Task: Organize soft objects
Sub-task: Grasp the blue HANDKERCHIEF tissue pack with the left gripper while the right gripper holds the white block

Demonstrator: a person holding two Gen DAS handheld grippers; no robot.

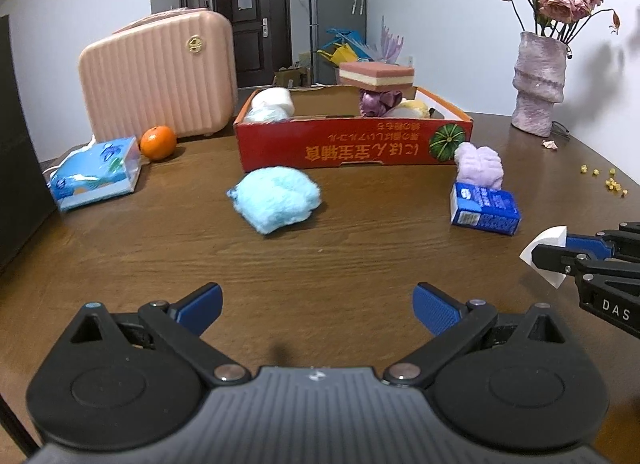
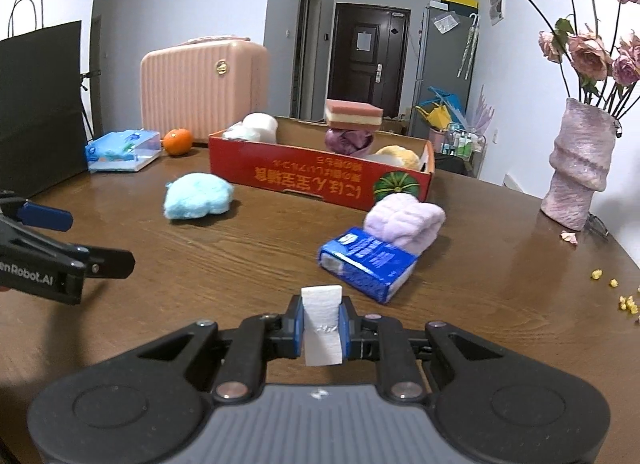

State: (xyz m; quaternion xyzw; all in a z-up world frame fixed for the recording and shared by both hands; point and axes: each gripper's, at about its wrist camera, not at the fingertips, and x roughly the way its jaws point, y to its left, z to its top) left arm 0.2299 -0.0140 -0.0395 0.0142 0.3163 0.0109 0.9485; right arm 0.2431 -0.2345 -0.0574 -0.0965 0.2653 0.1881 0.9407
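I'm mid-carry: one soft piece is in hand and bound, I judge, for the red cardboard box (image 2: pixel 320 176) at twelve o'clock.

My left hand-held gripper (image 1: pixel 316 300) stands with its jaws wide apart and nothing between them, over the bare wood-grain counter (image 1: pixel 320 256). At its eleven o'clock lies the fluffy blue puff (image 1: pixel 276 198), rounded and shaggy, just short of the box front.

My right hand-held gripper (image 2: pixel 322 328) is clamped on a white foam block (image 2: pixel 322 324), slab-shaped with a crumbly face, standing upright between the pads. At its one o'clock a plush lilac bundle (image 2: pixel 404 220) rests against a glossy blue carton (image 2: pixel 368 264).

Next I'd need to lift over the box wall, find a gap beside the layered sponge (image 2: pixel 354 114), and open gently.
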